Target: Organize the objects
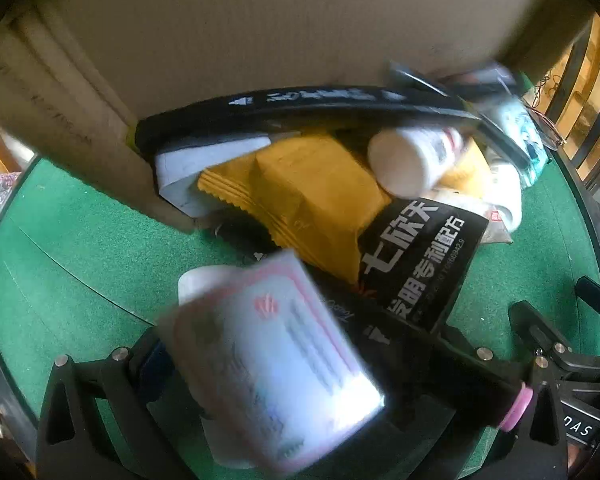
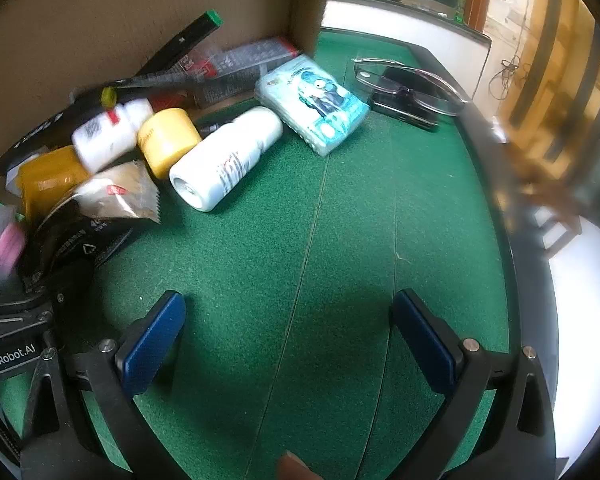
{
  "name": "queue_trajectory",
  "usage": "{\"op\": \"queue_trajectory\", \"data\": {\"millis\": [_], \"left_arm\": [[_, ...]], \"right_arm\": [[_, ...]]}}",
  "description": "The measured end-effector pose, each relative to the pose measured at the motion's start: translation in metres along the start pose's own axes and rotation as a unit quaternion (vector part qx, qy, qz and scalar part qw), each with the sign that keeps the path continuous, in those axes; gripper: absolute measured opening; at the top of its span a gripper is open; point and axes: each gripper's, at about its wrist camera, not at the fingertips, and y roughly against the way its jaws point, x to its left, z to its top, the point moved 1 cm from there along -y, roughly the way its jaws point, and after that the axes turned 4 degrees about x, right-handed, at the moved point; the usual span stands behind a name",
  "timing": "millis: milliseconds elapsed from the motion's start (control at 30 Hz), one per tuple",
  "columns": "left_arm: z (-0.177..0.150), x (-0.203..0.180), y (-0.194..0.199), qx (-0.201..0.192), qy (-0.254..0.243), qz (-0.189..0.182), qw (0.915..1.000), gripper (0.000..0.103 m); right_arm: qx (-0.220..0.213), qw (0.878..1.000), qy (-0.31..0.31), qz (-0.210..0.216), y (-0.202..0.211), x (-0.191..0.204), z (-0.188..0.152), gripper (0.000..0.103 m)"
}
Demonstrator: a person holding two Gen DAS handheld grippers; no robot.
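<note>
Your left gripper (image 1: 284, 364) is pinching a white pack with pink print (image 1: 272, 364) between its fingers, and the pack is blurring in the left wrist view, filling the space between the jaws. A black tube with a pink cap (image 1: 440, 360) is lying across the right side of that gripper; whether it is touching the pack you cannot tell.

Your right gripper (image 2: 288, 344) is hovering over bare green felt on the table (image 2: 340, 240), its blue-padded fingers (image 2: 152, 340) spreading wide apart with nothing between them.

The rest of the objects are crowding at the foot of the cardboard box (image 2: 140, 12) standing toward the table's far left. There a white bottle (image 2: 224, 156) is lying on its side, touching or just beside a yellow jar (image 2: 168, 140). A smaller white bottle (image 2: 108, 136) is lying behind the jar. A yellow wrapped packet (image 1: 312, 192) is sitting next to a black pouch with white lettering (image 1: 420, 260). A long black tube (image 1: 300, 108) is leaning along the box wall.

A light-blue tissue pack (image 2: 316, 104) is resting just beyond the white bottle, apart from it. Near the table's far right edge, a pair of glasses (image 2: 412, 84) is lying on top of a dark flat case (image 2: 404, 108).
</note>
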Motion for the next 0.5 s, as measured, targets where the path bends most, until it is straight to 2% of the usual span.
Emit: {"op": "queue_trajectory", "data": {"millis": [500], "left_arm": [[-0.0013, -0.0053, 0.0, 0.0, 0.002, 0.002, 1.0, 0.102]], "right_arm": [[0.0, 1.0, 0.0, 0.001, -0.0033, -0.0047, 0.0024, 0.103]]}}
